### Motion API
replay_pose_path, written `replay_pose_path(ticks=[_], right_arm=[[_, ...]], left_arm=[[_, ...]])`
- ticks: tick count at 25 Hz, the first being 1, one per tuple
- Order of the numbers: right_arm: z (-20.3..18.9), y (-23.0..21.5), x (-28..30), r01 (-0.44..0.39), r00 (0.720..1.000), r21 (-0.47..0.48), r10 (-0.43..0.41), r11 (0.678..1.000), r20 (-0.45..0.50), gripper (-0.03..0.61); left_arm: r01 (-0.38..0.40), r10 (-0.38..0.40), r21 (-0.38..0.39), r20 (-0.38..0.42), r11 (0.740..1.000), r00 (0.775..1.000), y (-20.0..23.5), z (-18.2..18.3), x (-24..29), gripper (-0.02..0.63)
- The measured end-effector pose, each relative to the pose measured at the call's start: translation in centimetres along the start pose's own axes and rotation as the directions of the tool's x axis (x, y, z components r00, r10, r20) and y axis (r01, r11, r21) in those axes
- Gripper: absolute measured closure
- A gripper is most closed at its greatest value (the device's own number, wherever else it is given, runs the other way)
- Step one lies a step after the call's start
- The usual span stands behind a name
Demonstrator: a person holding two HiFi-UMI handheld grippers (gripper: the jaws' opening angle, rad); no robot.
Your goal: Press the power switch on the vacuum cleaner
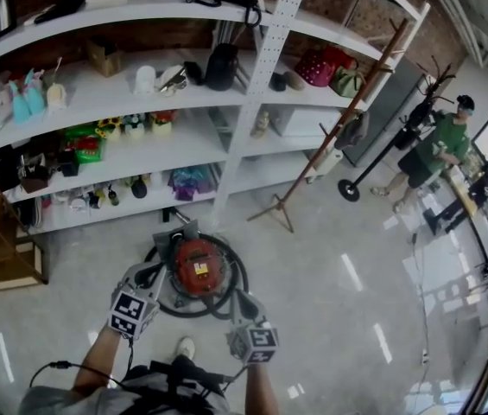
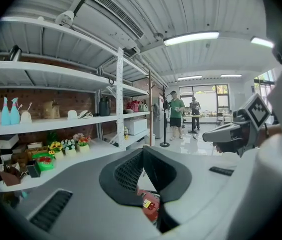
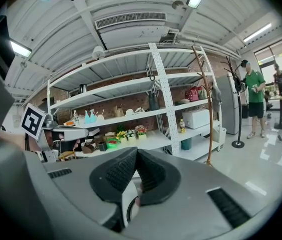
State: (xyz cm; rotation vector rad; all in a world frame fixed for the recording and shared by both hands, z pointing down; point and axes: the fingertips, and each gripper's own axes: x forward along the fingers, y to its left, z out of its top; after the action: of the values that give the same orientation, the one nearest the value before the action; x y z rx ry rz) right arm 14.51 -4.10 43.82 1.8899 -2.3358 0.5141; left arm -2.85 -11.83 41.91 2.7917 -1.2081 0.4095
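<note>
A round red vacuum cleaner (image 1: 196, 266) sits on the floor in front of the shelves, with its black hose (image 1: 237, 285) looped around it. My left gripper (image 1: 152, 277) hovers at its left edge, and my right gripper (image 1: 244, 303) is over the hose at its lower right. In the left gripper view, the left gripper (image 2: 143, 153) has its tips touching, and the red vacuum body (image 2: 150, 205) shows through the gap below them. The right gripper (image 3: 137, 155) is also shut on nothing, with a bit of hose (image 3: 130, 210) under it.
A tall white shelving unit (image 1: 226, 102) full of small items stands just beyond the vacuum. A wooden coat rack (image 1: 330, 137) leans at the right. A wooden crate (image 1: 2, 249) is at the left. Two people (image 1: 434, 150) stand far right. My shoe (image 1: 185, 347) is behind the vacuum.
</note>
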Motion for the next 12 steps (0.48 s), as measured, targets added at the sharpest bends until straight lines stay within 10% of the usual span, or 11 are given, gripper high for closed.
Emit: replay_pose_path(ticks=[12], right_arm=[[0.4,-2.9,2.9,-0.049,0.999,0.014,0.049,0.999,-0.003,0.566]], left_arm=[[-0.043,0.043,-0.002,-0.02,0.999,0.999,0.2,0.2,2.8,0.607]])
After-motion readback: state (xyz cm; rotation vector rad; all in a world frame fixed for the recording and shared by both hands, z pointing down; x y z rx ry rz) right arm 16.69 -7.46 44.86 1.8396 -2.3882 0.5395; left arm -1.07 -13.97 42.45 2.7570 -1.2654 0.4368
